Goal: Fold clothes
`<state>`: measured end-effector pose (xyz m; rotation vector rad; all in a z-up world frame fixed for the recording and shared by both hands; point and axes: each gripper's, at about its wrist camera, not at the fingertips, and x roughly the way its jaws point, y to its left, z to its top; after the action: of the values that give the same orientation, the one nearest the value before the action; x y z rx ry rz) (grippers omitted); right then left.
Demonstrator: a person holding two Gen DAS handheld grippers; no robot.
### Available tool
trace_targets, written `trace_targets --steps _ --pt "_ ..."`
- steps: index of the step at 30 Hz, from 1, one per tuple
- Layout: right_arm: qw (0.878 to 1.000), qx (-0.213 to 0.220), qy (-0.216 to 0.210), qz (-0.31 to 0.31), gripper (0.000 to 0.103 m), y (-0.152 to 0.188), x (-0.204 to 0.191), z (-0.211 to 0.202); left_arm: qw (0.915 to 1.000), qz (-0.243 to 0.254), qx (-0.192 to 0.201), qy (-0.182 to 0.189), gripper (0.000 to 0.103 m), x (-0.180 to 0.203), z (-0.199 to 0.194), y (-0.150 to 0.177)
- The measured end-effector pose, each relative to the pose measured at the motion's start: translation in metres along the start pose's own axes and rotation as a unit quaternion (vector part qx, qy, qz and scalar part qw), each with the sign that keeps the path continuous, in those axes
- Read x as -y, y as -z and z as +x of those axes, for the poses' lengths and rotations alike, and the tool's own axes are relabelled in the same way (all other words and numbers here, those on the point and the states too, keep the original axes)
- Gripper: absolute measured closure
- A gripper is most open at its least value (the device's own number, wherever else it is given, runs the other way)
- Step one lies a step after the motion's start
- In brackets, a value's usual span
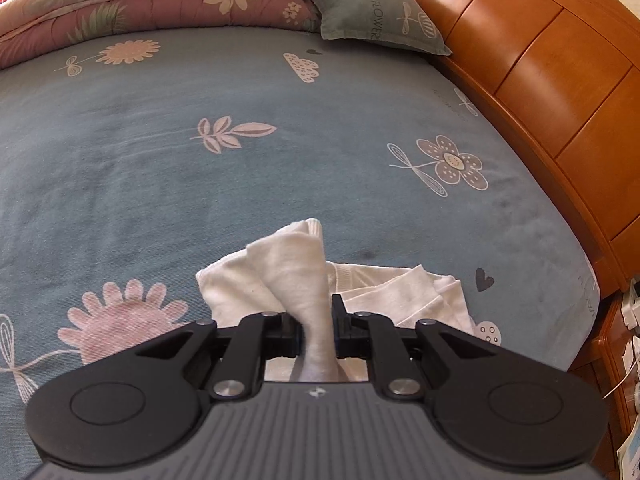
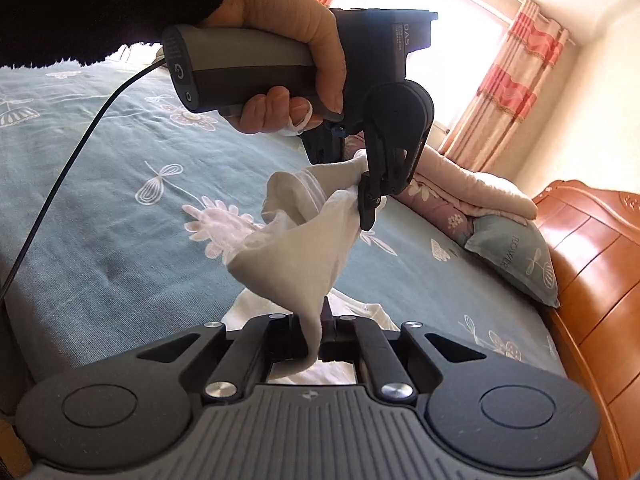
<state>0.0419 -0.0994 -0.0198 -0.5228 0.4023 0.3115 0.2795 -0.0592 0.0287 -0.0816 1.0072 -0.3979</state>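
Note:
A white garment [image 1: 288, 264] lies partly on the blue flowered bed sheet [image 1: 240, 160], with a bunched part lifted off it. My left gripper [image 1: 316, 320] is shut on that bunch, which sticks up between its fingers. In the right wrist view the same garment [image 2: 296, 256] hangs stretched between both grippers above the bed. A person's hand [image 2: 288, 20] holds the left gripper [image 2: 366, 204], shut on the upper end. My right gripper [image 2: 314, 332] is shut on the lower end. The remaining white fabric [image 2: 360, 312] rests on the sheet below.
A wooden headboard [image 1: 540, 60] runs along the right side of the bed. A grey-green pillow [image 1: 376, 16] and folded quilts [image 1: 160, 8] lie at the far end. A black cable [image 2: 60, 176] trails over the sheet. A curtained window [image 2: 512, 80] stands beyond.

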Motion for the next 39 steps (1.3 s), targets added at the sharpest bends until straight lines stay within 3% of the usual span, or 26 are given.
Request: trace_targets --steps 10,14,26,33,39 --pt "0.992 -0.038 -0.015 0.117 0.095 0.046 0.06 -0.001 0.9973 0.054 -0.051 -0.003 0.091 0.079 0.067 -0.002" --pt "0.985 -0.05 -0.027 0.163 0.095 0.063 0.078 0.001 0.9953 0.066 -0.071 0.0 0.091 0.094 0.087 0.003" --pt "0.978 -0.05 -0.028 0.201 0.095 0.08 0.092 -0.001 0.9915 0.086 -0.096 -0.014 0.091 0.114 0.113 -0.001" --pt "0.959 -0.053 -0.043 0.277 0.095 0.102 0.11 0.0 0.9879 0.109 -0.108 -0.021 0.09 0.129 0.131 0.004" --pt "0.944 -0.061 -0.061 0.318 0.095 0.117 0.117 0.003 0.9883 0.105 -0.108 -0.021 0.08 0.136 0.139 0.003"
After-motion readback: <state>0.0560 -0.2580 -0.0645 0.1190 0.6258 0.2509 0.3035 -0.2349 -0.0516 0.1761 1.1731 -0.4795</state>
